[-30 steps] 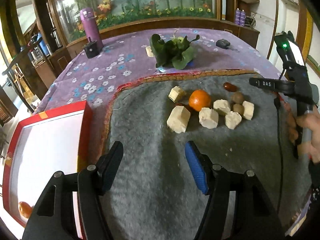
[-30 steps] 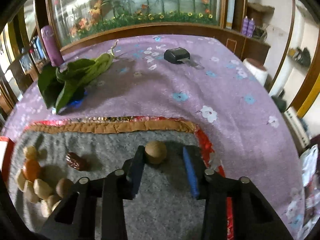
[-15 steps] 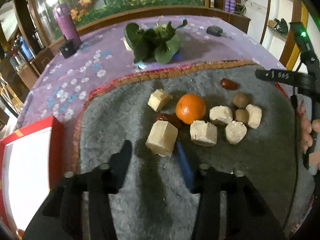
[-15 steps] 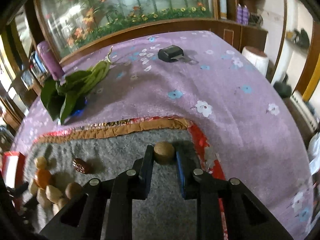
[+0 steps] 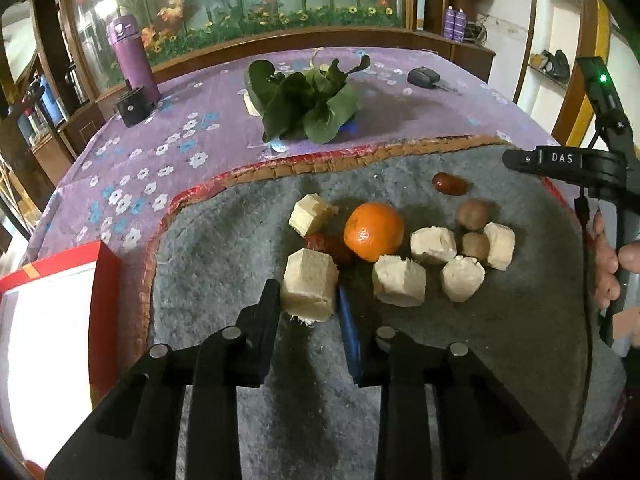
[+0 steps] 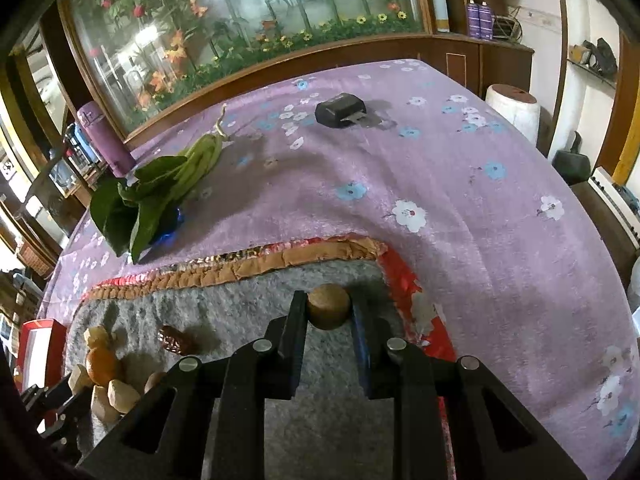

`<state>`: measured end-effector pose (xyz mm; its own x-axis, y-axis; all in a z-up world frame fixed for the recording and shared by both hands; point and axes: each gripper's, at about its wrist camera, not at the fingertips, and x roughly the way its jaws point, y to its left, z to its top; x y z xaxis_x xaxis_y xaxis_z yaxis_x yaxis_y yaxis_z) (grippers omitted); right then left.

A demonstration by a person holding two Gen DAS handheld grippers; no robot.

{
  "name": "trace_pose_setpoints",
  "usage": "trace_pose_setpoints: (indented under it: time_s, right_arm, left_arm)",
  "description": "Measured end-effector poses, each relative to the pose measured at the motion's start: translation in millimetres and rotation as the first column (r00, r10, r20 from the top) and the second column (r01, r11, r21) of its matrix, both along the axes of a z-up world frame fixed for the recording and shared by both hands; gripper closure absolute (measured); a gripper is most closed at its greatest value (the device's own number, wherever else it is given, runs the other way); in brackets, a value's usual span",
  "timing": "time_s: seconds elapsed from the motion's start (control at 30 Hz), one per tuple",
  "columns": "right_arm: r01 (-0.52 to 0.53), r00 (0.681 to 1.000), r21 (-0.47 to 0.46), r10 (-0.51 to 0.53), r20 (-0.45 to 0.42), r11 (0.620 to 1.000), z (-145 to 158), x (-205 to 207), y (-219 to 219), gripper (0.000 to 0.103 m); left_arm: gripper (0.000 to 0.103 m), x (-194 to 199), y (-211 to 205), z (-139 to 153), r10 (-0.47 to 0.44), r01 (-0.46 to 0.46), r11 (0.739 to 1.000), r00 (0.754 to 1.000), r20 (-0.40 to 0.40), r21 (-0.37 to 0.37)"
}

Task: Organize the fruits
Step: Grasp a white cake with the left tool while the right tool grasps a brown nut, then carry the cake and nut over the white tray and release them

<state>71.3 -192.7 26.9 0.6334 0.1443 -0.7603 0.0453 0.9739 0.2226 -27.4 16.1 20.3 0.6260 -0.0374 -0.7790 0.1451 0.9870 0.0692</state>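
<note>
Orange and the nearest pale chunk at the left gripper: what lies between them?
A dark red fruit lies between the orange and the pale chunk, seen in the left wrist view.

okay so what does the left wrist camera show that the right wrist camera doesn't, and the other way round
Only the left wrist view shows the left gripper, its jaws just closed onto a pale cut chunk, and the person's hand on the right tool's handle.

Only the right wrist view shows the right gripper shut on a small round brown fruit near the grey mat's corner, plus a white cylinder beyond the table.

Both show the grey mat, orange, dark red date, leafy greens, purple bottle, red box and black key fob.
</note>
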Motion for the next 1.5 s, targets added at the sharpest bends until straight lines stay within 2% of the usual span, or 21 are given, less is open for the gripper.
trace_pose_setpoints:
  time_s: [0.27, 0.43, 0.73, 0.87, 0.97, 1.17, 1.33, 1.5]
  right_arm:
    - [-0.009, 0.996, 0.015, 0.007, 0.088, 1.000, 11.9, -10.1, 1.9, 0.081]
    - [-0.014, 0.989, 0.007, 0.012, 0.146, 1.000, 20.0, -17.8, 5.3, 0.081]
    - [-0.024, 0.985, 0.024, 0.019, 0.174, 0.999, 26.3, -26.9, 11.5, 0.081]
    - [-0.068, 0.977, 0.079, 0.050, 0.209, 0.995, 43.1, -43.0, 29.0, 0.081]
    - [-0.143, 0.968, 0.120, 0.113, 0.226, 0.982, 53.2, -58.5, 58.9, 0.081]
    - [-0.345, 0.924, 0.162, 0.304, 0.234, 0.924, 65.8, -86.2, 144.5, 0.082]
    - [-0.514, 0.853, 0.181, 0.477, 0.213, 0.838, 70.2, -112.7, 220.1, 0.082]
    - [-0.621, 0.784, 0.205, 0.593, 0.184, 0.757, 69.3, -135.8, 281.7, 0.082]
  left_arm:
    - [0.077, -35.6, 16.0, 14.1, 0.060, -0.057, 0.996, 0.997, 0.047, -0.074]
    - [0.077, -67.3, 24.1, 36.9, 0.085, -0.071, 0.990, 0.989, 0.121, -0.122]
    - [0.077, -112.6, 49.1, 68.5, 0.108, -0.069, 0.981, 0.971, 0.212, -0.182]
    - [0.077, -129.9, 74.9, 87.0, 0.156, -0.108, 0.976, 0.950, 0.269, -0.187]
    - [0.077, -139.7, 96.4, 96.5, 0.211, -0.154, 0.968, 0.928, 0.307, -0.198]
    - [0.077, -160.6, 141.8, 107.6, 0.322, -0.263, 0.943, 0.875, 0.360, -0.204]
    - [0.077, -174.7, 174.9, 104.8, 0.413, -0.361, 0.910, 0.828, 0.378, -0.205]
    - [0.077, -181.5, 206.4, 89.0, 0.488, -0.442, 0.873, 0.796, 0.358, -0.207]
